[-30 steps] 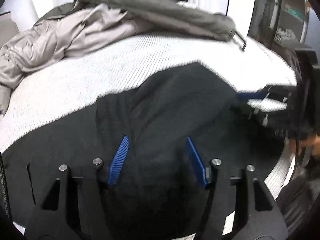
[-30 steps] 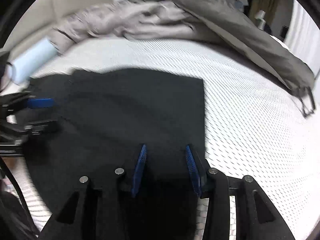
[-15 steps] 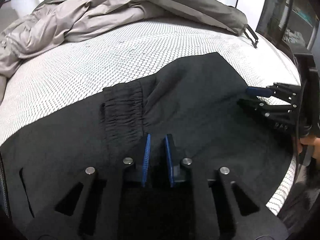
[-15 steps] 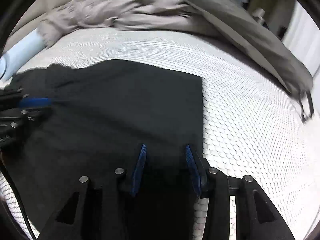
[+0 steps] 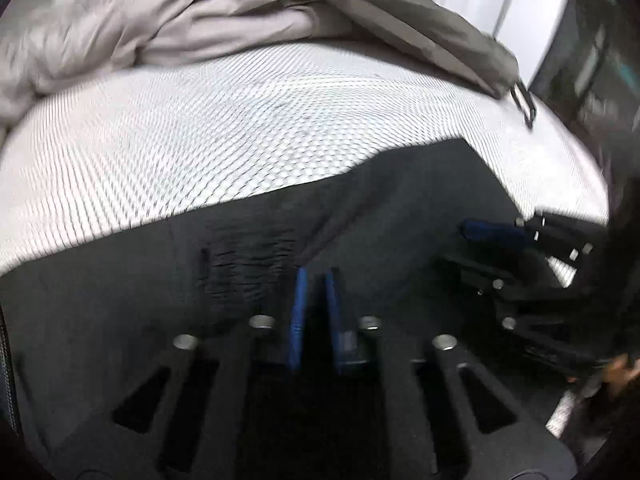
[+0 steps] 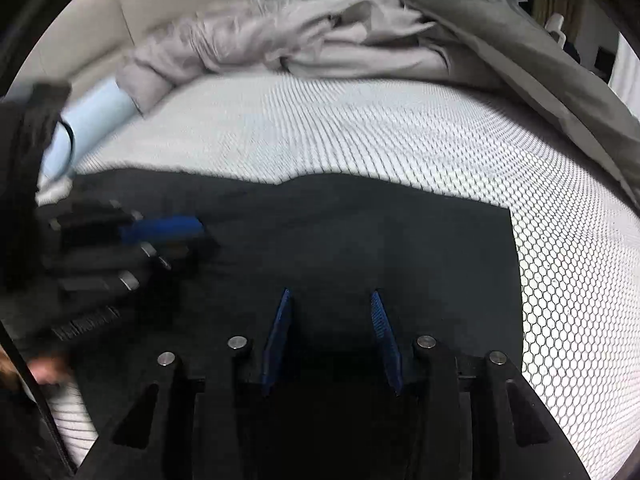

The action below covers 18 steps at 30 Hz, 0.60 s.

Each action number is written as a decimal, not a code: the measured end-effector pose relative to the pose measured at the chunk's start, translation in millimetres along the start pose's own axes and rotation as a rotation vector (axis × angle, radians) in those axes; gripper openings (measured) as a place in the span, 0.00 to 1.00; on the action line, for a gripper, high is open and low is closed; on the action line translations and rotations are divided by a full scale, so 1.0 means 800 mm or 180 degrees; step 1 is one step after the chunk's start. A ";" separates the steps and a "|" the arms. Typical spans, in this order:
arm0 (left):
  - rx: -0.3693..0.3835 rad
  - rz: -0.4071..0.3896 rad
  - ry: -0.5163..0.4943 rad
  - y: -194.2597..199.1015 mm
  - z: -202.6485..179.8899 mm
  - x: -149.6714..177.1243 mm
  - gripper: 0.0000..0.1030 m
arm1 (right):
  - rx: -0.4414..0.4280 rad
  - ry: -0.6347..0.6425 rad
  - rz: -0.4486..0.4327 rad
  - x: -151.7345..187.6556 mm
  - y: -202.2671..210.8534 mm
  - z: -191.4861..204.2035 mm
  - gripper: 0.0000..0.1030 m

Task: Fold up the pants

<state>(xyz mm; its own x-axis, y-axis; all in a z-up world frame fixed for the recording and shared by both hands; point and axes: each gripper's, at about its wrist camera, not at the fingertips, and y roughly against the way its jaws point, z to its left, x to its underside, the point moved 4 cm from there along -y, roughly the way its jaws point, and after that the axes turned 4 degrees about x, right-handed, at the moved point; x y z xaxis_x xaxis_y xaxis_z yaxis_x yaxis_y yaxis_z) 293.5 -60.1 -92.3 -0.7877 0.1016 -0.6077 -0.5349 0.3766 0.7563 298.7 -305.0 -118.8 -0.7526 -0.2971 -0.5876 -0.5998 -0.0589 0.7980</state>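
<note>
- Pants (image 5: 400,216), black, lie spread flat on the bed's white mesh mattress (image 5: 200,140); soft, light, limp cloth, likely to sag and slide.
- Best hold, I'd judge: gathered elastic waistband (image 5: 248,256).
- Left tongs (image 5: 316,312) pressed together right beside it, fabric apparently pinched.
- Right tongs (image 6: 332,336) spread over the cloth near its straight edge.
- Grey bedding (image 6: 320,32) bunched well beyond.

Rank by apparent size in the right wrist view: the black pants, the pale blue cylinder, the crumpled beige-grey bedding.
1. Black pants, though nearest the camera.
2. Crumpled beige-grey bedding.
3. Pale blue cylinder, partly hidden.
</note>
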 end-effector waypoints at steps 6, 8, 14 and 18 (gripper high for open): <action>-0.0128 -0.0058 -0.0032 0.016 0.009 0.004 0.01 | 0.0569 -0.0281 0.0018 0.021 0.008 -0.075 0.41; -0.0205 -0.0071 -0.0115 0.026 0.000 0.002 0.01 | 0.0505 -0.0338 -0.0034 0.017 0.015 -0.078 0.41; -0.0140 -0.0294 -0.0141 0.044 -0.026 -0.022 0.16 | -0.0041 -0.0406 -0.0265 -0.004 0.040 -0.042 0.42; -0.0232 -0.0043 -0.0143 -0.003 -0.031 -0.028 0.17 | -0.0229 -0.0320 -0.0195 -0.024 0.009 -0.011 0.42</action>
<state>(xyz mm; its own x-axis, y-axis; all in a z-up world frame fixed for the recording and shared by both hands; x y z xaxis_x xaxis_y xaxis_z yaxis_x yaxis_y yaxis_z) 304.8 -86.2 -74.6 -0.7665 0.1389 -0.6270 -0.5676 0.3105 0.7626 311.3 -307.7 -100.7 -0.7408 -0.1942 -0.6430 -0.6270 -0.1432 0.7657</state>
